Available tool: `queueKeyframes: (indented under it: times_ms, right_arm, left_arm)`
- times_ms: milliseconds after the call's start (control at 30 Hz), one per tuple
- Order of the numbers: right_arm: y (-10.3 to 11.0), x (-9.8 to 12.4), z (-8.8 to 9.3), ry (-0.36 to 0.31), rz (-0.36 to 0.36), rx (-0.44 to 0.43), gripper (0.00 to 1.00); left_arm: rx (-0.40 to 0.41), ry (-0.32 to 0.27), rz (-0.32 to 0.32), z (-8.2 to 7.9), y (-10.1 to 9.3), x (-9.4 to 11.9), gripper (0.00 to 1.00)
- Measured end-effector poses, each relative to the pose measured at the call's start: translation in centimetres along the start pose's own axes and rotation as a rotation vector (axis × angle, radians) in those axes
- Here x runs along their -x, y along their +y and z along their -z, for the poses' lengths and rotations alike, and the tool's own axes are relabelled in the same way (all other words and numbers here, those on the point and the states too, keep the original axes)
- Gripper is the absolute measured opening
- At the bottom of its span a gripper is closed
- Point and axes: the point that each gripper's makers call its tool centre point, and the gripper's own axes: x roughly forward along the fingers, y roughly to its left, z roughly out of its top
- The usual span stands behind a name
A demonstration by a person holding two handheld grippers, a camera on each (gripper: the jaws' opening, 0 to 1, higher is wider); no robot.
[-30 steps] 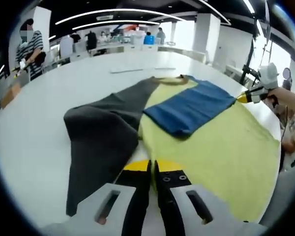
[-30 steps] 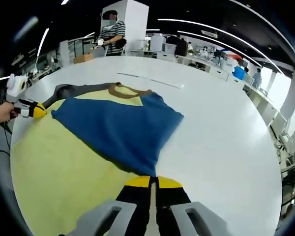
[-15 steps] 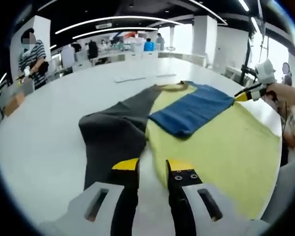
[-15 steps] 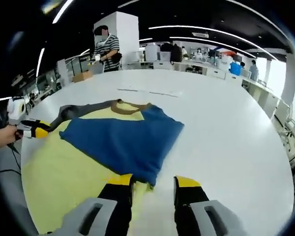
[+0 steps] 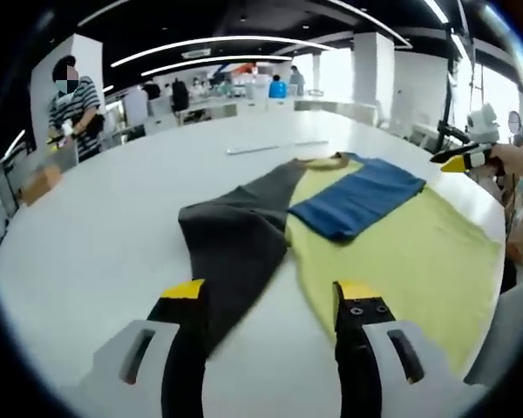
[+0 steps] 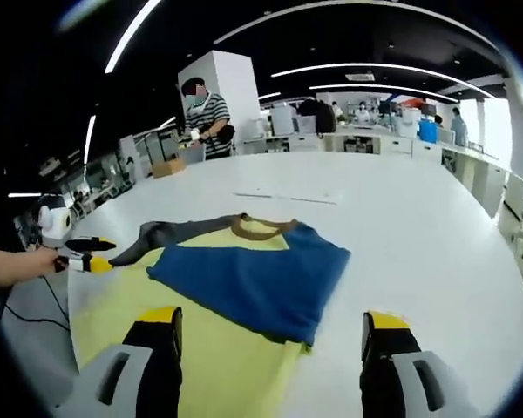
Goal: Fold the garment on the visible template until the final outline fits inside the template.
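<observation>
One garment [image 5: 357, 196] lies flat on a wide white table [image 5: 105, 226], and it is built of three soft cloth panels: a pale yellow body, a blue panel doubled over on top of it, and a dark grey part [image 5: 231, 248] spread out to the side. In the right gripper view the same garment [image 6: 253, 283] shows a brown ribbed collar at its far edge, with the blue fold ending in a clean straight edge over the yellow. I cannot make out a separate template under or around the cloth, so how well the outline fits cannot be told. By my reading the blue side is already turned in while the grey side is not yet folded, which would explain why that part is laid open and smooth, ready to be lifted across. Both tongs hang above the table with nothing between their jaws. Jaws of the left gripper [image 5: 270, 300] stand wide apart, their yellow tips over the near grey hem and the bare table beside it; the right gripper [image 6: 270, 331] is likewise spread wide over the near yellow edge. Each also shows small in the other's view, held in a hand at the table's side. Farther off, a person in a striped shirt [image 6: 207, 113] stands by other tables under long ceiling lights.
</observation>
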Motion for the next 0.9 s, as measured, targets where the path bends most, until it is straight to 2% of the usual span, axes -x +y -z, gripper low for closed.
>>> queueKeyframes:
  times_ms: [233,333,533,900]
  right_arm:
    - [2.2,1.7,-1.0,-0.031,-0.055,0.018,0.99]
    - [2.9,2.5,-1.3,-0.042,-0.063,0.027,0.99]
    - [4.4,4.1,-2.1,-0.07,-0.087,0.042,0.99]
    - [5.8,5.8,-2.4,-0.088,-0.095,0.059,0.99]
  left_arm:
    - [0.003,0.014,-0.029,0.8,1.4,1.1,0.55]
    - [-0.007,0.037,-0.041,1.7,2.2,1.4,0.52]
    - [-0.036,0.082,-0.027,3.5,2.9,1.6,0.4]
    - [-0.034,0.077,-0.003,4.5,3.8,1.2,0.25]
